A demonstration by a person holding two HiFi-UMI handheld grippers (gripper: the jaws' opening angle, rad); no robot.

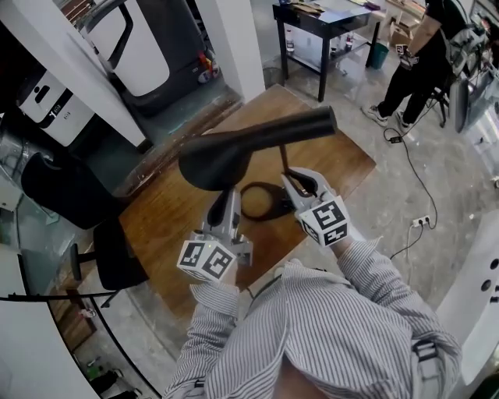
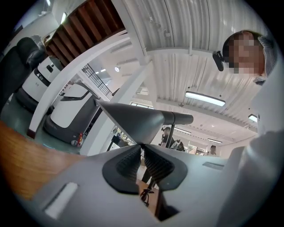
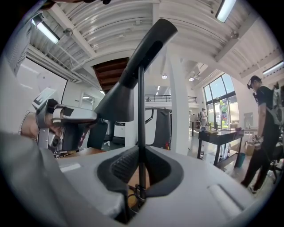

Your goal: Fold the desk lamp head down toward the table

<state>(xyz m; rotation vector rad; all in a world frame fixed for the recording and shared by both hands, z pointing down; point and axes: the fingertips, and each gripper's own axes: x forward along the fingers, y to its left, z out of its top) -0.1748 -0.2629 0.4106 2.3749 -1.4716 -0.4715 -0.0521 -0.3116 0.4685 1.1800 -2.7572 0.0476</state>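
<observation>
A black desk lamp stands on the wooden table (image 1: 168,222). Its cone-shaped head (image 1: 218,156) points left, and its tube arm (image 1: 300,125) runs out to the right. Its thin upright stem (image 3: 141,102) rises from a ring base (image 1: 243,201). My left gripper (image 1: 228,204) reaches up under the head. In the left gripper view (image 2: 142,148) the pads pinch the lower rim of the lamp head (image 2: 133,117). My right gripper (image 1: 290,183) is shut on the stem just above the base; the rod runs between its pads (image 3: 141,155).
A black office chair (image 1: 78,195) stands left of the table. A white machine (image 1: 132,47) is behind it. A person (image 1: 421,54) stands at the upper right near a black table (image 1: 327,19). A cable and power strip (image 1: 421,222) lie on the floor at right.
</observation>
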